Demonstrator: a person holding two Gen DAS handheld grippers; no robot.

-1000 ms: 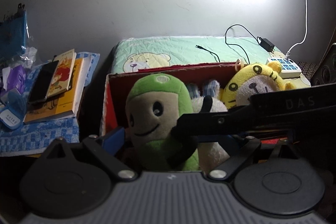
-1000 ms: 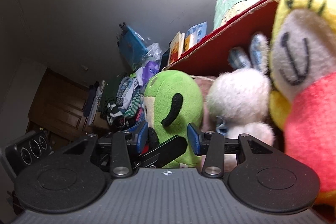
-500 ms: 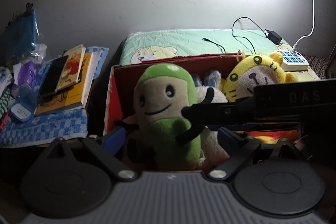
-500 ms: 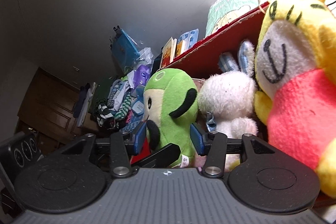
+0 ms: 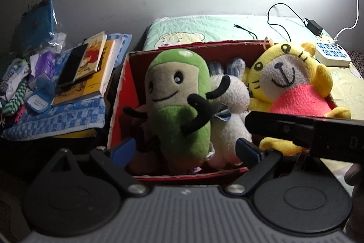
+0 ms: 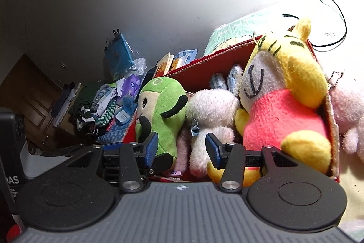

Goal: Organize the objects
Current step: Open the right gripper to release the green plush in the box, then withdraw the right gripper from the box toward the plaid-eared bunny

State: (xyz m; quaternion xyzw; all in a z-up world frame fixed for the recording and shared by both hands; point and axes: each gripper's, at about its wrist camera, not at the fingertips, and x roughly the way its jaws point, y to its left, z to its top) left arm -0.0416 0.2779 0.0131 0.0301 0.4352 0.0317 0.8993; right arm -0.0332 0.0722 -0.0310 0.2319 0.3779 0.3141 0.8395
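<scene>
Three plush toys stand packed in one red box (image 5: 120, 92) on the bed (image 5: 204, 25).

Largest to smallest: the box, open top up, holds one yellow tiger plush (image 5: 289, 85) at 3 o'clock, one green plush (image 5: 182, 101) at 9 o'clock and one white bunny plush (image 5: 229, 97) between them, each with its long axis upright, faces toward the cameras. One pink plush (image 6: 348, 111) lies outside the box's right wall. Left claw (image 5: 185, 149) gapes wide at the box's near rim, empty. Right claw (image 6: 182, 148) is also spread, gripping nothing, before the green and white toys.
</scene>
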